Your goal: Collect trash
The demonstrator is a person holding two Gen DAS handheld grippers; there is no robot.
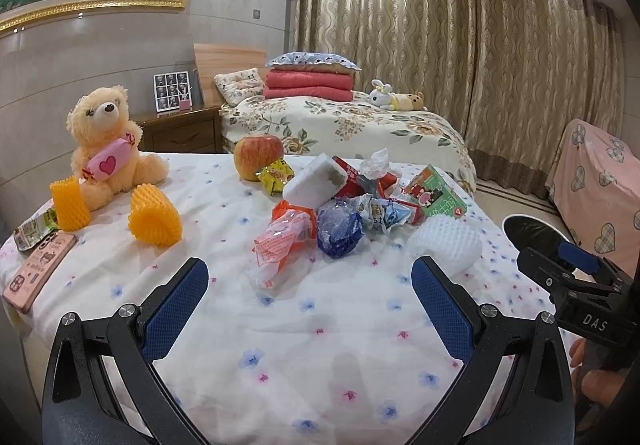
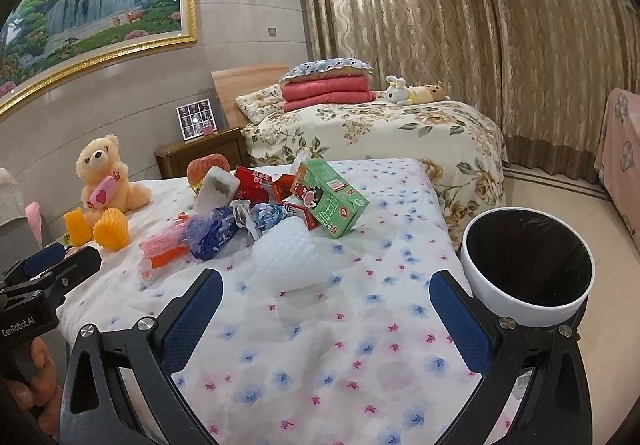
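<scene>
A heap of trash lies mid-bed: an orange-and-white wrapper [image 1: 280, 241] [image 2: 164, 249], a crumpled blue bag [image 1: 338, 231] [image 2: 212, 233], a white foam net [image 1: 444, 241] [image 2: 288, 257], a green carton [image 1: 436, 193] [image 2: 330, 197], a white foam block [image 1: 314, 181] [image 2: 218, 189] and red packets [image 1: 350, 175]. My left gripper [image 1: 310, 301] hovers open just short of the wrapper. My right gripper [image 2: 326, 309] is open near the foam net, nothing between its fingers. A white bin [image 2: 528, 265] with a black liner stands beside the bed on the right.
A teddy bear [image 1: 106, 145], two orange foam nets [image 1: 154, 217], an apple [image 1: 258, 155], a pink phone [image 1: 38, 269] and a green sachet [image 1: 34, 229] lie left on the flowered sheet [image 1: 320, 365]. A second bed [image 2: 380, 129], a nightstand [image 2: 200, 155] and curtains stand behind.
</scene>
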